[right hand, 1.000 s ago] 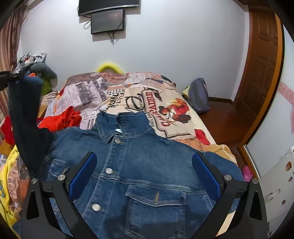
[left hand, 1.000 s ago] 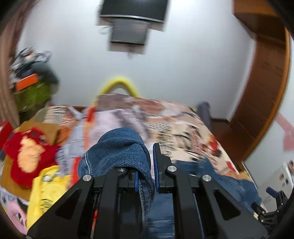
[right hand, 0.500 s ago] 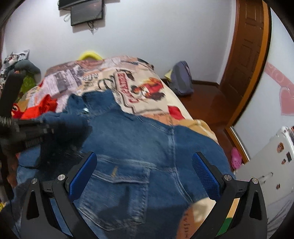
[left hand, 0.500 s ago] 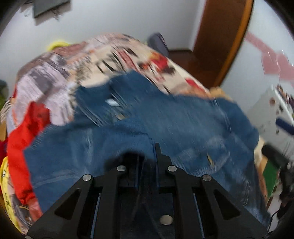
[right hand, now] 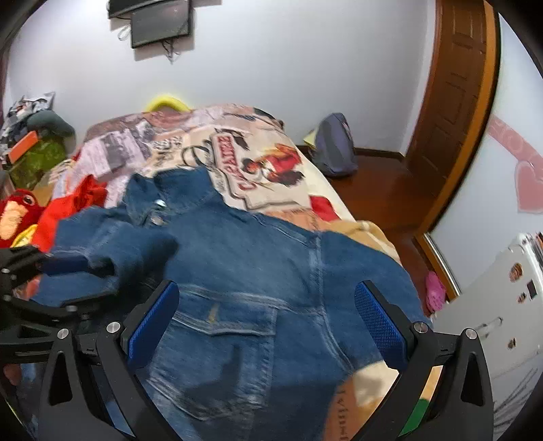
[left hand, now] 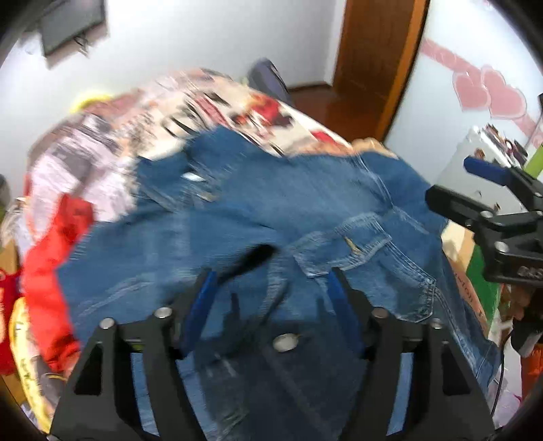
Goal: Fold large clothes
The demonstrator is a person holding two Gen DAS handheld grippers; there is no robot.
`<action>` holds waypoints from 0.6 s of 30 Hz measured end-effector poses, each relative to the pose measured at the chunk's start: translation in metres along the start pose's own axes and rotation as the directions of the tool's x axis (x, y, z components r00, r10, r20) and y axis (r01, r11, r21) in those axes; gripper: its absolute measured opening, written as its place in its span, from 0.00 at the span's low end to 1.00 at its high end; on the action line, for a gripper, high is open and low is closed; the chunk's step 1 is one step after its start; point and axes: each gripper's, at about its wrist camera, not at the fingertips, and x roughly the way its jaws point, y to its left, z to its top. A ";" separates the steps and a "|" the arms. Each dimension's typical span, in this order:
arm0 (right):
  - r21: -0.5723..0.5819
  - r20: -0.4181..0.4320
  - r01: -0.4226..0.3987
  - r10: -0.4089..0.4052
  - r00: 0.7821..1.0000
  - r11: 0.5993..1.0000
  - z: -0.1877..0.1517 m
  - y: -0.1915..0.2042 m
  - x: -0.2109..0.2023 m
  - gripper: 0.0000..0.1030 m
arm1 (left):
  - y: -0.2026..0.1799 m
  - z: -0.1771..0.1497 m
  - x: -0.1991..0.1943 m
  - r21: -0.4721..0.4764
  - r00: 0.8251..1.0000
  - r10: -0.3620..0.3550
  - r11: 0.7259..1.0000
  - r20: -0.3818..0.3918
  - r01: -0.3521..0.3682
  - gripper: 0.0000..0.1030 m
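A blue denim jacket (right hand: 258,257) lies front up on the printed bedspread (right hand: 258,159), collar towards the far wall. Its left sleeve (right hand: 112,251) is folded across the chest. My left gripper (left hand: 271,291) hovers low over the jacket's front near the chest pocket (left hand: 356,244). Its jaws are opening, and the denim lies loose beneath them, not pinched. The same gripper's fingers (right hand: 37,268) show at the left edge of the right wrist view, beside the sleeve's cuff. My right gripper (right hand: 266,322) stands wide open above the jacket's lower right part, holding nothing.
A red garment (right hand: 74,207) and a red plush toy (right hand: 13,213) lie left of the jacket. A grey backpack (right hand: 332,146) sits on the wooden floor by the brown door (right hand: 454,101). A white cabinet (right hand: 502,305) stands at the right. A screen (right hand: 159,20) hangs on the far wall.
My left gripper swung the sleeve down and across the jacket's front, then its jaws parted and let the sleeve go. The right gripper drifted a little and stayed open.
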 end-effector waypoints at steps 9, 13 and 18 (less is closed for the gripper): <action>-0.183 0.009 -0.098 0.101 0.995 0.978 0.015 0.074 0.010 1.00 | 0.101 -0.019 -0.062 -0.140 0.967 0.238 0.964 0.086 -0.225 0.85; -0.297 -0.047 -0.161 0.154 0.987 0.941 0.014 0.117 0.030 1.00 | 0.144 -0.043 -0.061 -0.229 0.961 0.274 0.938 0.033 -0.259 0.85; -0.402 -0.132 -0.204 0.163 0.978 0.893 0.010 0.157 0.058 0.99 | 0.173 -0.078 -0.046 -0.284 0.954 0.298 0.912 -0.042 -0.297 0.85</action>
